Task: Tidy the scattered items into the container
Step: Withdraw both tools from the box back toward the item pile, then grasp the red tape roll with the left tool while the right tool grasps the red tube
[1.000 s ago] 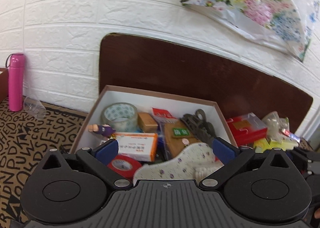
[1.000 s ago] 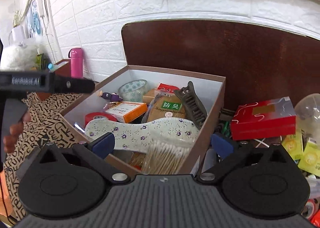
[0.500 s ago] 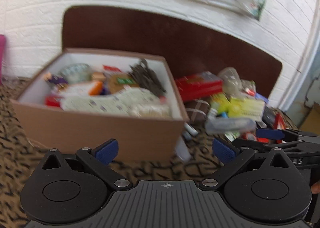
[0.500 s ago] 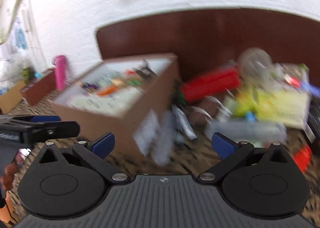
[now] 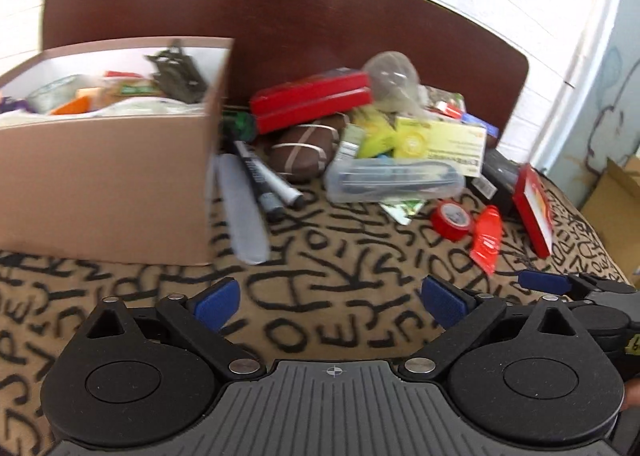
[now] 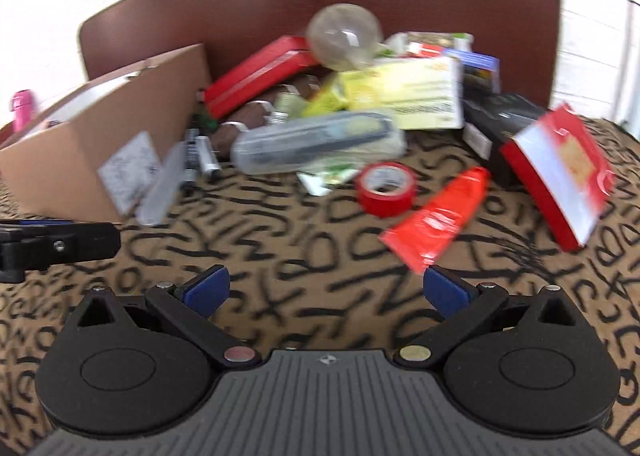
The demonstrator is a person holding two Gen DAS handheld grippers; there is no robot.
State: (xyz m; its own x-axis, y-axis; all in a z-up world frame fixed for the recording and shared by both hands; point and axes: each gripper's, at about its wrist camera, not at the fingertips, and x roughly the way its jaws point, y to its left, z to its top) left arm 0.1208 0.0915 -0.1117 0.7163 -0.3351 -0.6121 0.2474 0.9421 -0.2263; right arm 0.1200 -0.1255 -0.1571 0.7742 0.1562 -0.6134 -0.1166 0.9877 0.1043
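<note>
Brown cardboard box (image 5: 108, 184) sits at the left on the letter-patterned tan cloth (image 5: 352, 268) covering the desk, already holding a mix of small items, a dark hair clip (image 5: 176, 74) sticking up at its far right corner. Just right of the box: a translucent plastic tube (image 5: 242, 212) and two dark markers (image 5: 268, 180) lying side by side. Further right, a pile: flat red box (image 5: 312, 100), brown striped pouch (image 5: 306, 150), clear plastic case (image 5: 394, 180), yellow-green packets (image 5: 436, 142) and a clear round bulb-like object (image 5: 394, 78) on top. Near side of the pile: red tape roll (image 6: 386, 188), then a red-orange tube (image 6: 438, 218). Far right: red-framed flat pack (image 6: 558, 172) tilted against a black box (image 6: 500, 116). Dark brown board (image 5: 320, 16) stands behind everything.

Left claw (image 5: 330, 302): wide open, empty, above bare cloth near the box. Right claw (image 6: 326, 292): wide open, empty, with the tube's near end just beyond its right finger. Both views motion-blurred.
</note>
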